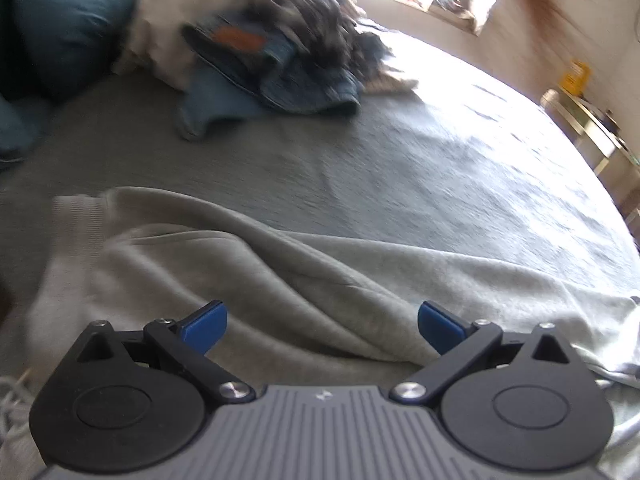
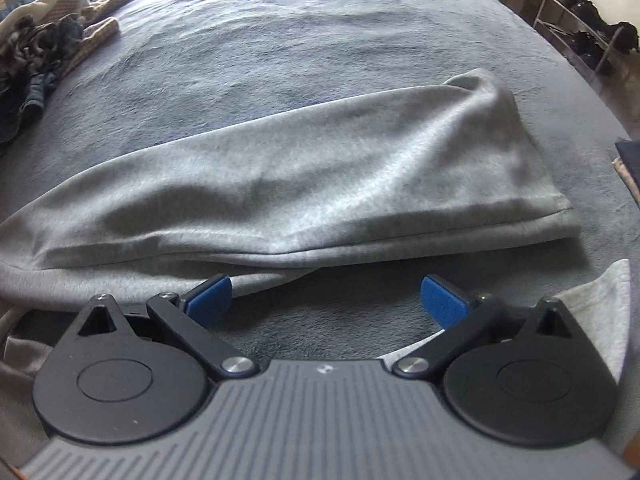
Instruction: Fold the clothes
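The grey sweatshirt (image 2: 304,168) lies spread on the bed (image 2: 320,40), one layer doubled over, likely mid-fold. The left gripper (image 1: 322,326) and right gripper (image 2: 325,300) hover released above it, grasping nothing. The unfolded clothes pile (image 1: 256,52) waits well apart.

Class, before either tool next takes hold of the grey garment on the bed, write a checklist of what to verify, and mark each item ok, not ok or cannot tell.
1. Left tool open, nothing between its pads: ok.
2. Right tool open and free: ok.
3. Grey garment lies flat: not ok, creased and partly folded over.
4. Hem within view for a grasp: ok.
5. Bed beyond the garment free for folding: ok.
6. Clothes pile clear of the garment: ok.
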`<state>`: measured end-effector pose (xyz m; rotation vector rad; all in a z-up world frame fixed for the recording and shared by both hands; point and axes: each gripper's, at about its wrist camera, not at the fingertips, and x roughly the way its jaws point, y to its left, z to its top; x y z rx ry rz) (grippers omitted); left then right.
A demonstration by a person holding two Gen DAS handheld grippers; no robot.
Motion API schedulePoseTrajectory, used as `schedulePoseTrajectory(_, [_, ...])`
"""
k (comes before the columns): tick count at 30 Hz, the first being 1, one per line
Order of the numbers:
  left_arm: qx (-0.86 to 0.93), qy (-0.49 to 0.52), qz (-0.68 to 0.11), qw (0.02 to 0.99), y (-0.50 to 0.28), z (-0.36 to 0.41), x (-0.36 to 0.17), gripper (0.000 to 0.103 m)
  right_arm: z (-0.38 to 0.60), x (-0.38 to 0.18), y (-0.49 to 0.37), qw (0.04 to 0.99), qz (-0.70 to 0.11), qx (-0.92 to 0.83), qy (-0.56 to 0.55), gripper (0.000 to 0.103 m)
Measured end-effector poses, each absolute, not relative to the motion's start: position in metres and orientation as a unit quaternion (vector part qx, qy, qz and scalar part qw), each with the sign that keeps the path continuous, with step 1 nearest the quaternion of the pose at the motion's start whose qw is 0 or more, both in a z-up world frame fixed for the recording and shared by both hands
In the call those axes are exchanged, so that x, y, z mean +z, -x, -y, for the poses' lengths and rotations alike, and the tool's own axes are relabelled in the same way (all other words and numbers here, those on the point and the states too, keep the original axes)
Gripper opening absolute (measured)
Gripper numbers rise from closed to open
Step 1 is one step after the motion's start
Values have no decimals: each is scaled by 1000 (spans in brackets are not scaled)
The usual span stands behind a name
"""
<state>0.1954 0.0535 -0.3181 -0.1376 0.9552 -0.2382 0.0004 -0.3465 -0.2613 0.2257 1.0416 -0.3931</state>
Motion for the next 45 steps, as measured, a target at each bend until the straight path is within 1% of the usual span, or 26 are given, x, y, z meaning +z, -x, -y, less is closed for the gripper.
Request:
schedulePoseTrajectory(2, [-137,46,-462,875,-204,-47,-324,91,354,-257,-3,840,-489,-198,-128,101])
schedulePoseTrajectory(4, [-164,22,-457,874,-207,-39,-328,85,358,-257,-8,837,-489,-199,-142,95])
schedulePoseTrajectory(6, [-196,-6,-448,872,-208,-28,-331,76,356,-261,-15,840,-497,-177,-130,77])
schedulePoseTrajectory(7, [-215,-25,-442,870,-208,-21,-333,73,351,-262,-21,844,-502,-153,-111,73])
schedulePoseTrajectory(9, [-260,-75,-426,863,-207,-6,-337,62,334,-267,-33,854,-511,-88,-47,64])
schedulePoseTrajectory(12, [-323,-151,-398,845,-202,17,-343,57,299,-274,-49,854,-514,22,79,57])
schedulePoseTrajectory(13, [-345,-168,-393,835,-200,23,-345,56,289,-277,-53,849,-513,52,118,55])
schedulePoseTrajectory(14, [-365,-183,-392,824,-200,30,-348,56,280,-281,-58,841,-512,81,152,51])
schedulePoseTrajectory(15, [-384,-199,-392,812,-198,36,-351,54,273,-285,-64,833,-512,109,179,46])
schedulePoseTrajectory(16, [-400,-217,-392,799,-196,42,-355,52,267,-289,-69,824,-512,133,201,43])
schedulePoseTrajectory(17, [-415,-236,-392,786,-194,48,-359,50,264,-292,-73,816,-513,153,219,38])
schedulePoseTrajectory(19, [-433,-264,-389,769,-191,57,-366,46,258,-300,-79,796,-517,187,254,34])
schedulePoseTrajectory(20, [-439,-270,-388,764,-190,61,-370,46,257,-304,-82,785,-519,203,269,31])
schedulePoseTrajectory(23, [-453,-274,-392,753,-194,69,-378,45,255,-312,-86,764,-525,231,296,30])
schedulePoseTrajectory(26, [-465,-259,-401,746,-200,73,-377,35,257,-313,-95,751,-536,247,297,30])
schedulePoseTrajectory(27, [-467,-255,-404,744,-203,73,-377,32,258,-312,-97,747,-540,251,295,28])
schedulePoseTrajectory(28, [-468,-251,-406,744,-206,72,-377,30,259,-312,-99,744,-544,255,292,27])
schedulePoseTrajectory(29, [-468,-247,-408,744,-208,71,-374,25,260,-311,-100,741,-548,258,288,20])
schedulePoseTrajectory(30, [-468,-241,-409,745,-209,70,-371,17,262,-309,-101,741,-551,260,283,12])
schedulePoseTrajectory(31, [-468,-233,-410,747,-211,69,-369,12,264,-306,-104,741,-554,260,276,10])
schedulePoseTrajectory(33, [-465,-223,-410,752,-215,68,-363,6,267,-300,-108,746,-556,257,261,7])
schedulePoseTrajectory(40, [-446,-193,-375,789,-232,63,-326,4,272,-265,-109,779,-524,235,250,6])
schedulePoseTrajectory(45, [-418,-167,-352,820,-265,70,-309,4,277,-234,-128,808,-483,215,260,6])
